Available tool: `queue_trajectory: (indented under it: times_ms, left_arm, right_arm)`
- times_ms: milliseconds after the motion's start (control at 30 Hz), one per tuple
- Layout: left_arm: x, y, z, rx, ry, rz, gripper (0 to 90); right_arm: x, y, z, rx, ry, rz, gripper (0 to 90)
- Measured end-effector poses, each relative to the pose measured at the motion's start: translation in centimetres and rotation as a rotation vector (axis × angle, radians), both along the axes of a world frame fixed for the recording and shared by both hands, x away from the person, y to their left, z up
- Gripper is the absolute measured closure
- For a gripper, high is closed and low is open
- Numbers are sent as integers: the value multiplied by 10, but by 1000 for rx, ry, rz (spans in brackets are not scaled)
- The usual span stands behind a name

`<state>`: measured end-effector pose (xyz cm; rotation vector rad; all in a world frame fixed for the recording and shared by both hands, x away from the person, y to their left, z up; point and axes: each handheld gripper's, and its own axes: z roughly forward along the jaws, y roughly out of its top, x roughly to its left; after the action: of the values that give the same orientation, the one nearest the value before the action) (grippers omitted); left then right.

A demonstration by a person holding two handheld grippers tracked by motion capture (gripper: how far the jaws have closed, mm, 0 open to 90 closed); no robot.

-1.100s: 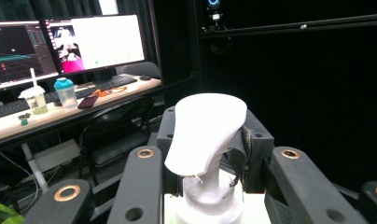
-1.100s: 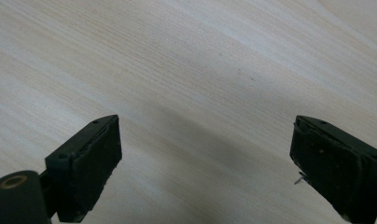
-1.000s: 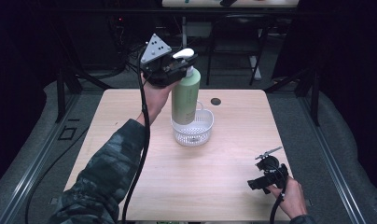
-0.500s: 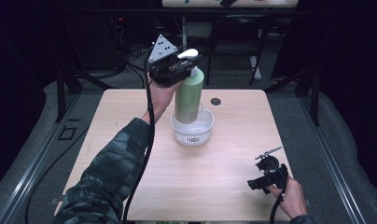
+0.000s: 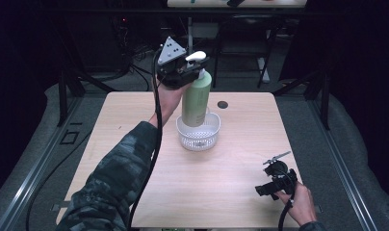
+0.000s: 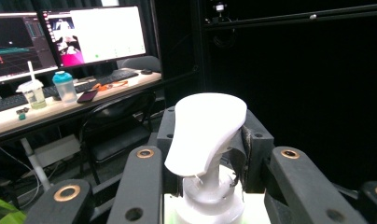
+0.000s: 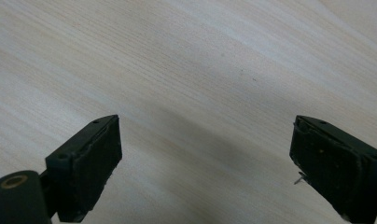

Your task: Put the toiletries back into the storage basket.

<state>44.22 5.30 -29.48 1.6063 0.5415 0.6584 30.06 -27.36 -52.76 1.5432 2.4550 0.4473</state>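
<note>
On the desk (image 5: 135, 144), our left gripper (image 5: 187, 71) fingers clamp the bottle (image 5: 196, 98), whose base the basket (image 5: 199, 137) hides; right gripper (image 5: 274, 183) fingers apart.

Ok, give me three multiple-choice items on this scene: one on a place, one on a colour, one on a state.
1. Where is the bottom of the bottle?
A. inside the basket
B. flat on the table, beside the basket
C. on the floor

2. What colour is the bottle's body?
A. red
B. light green
C. black

3. How are the jaws of the right gripper?
A. shut on the bottle
B. shut on the basket
C. open, with nothing between them

Answers: 1 A, the high view shows the bottle's base within the basket's rim. 2 B, the body is pale green under a white pump. 3 C, the right gripper view shows the jaws wide apart over bare wood.
</note>
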Motion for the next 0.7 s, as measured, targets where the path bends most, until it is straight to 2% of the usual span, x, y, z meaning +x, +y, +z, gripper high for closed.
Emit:
queue_trajectory:
  times_ms: [700]
  left_arm:
    - [11, -8, -12, -7, 14, 3, 675]
  right_arm:
    - [0, 0, 0, 0, -1, 1, 88]
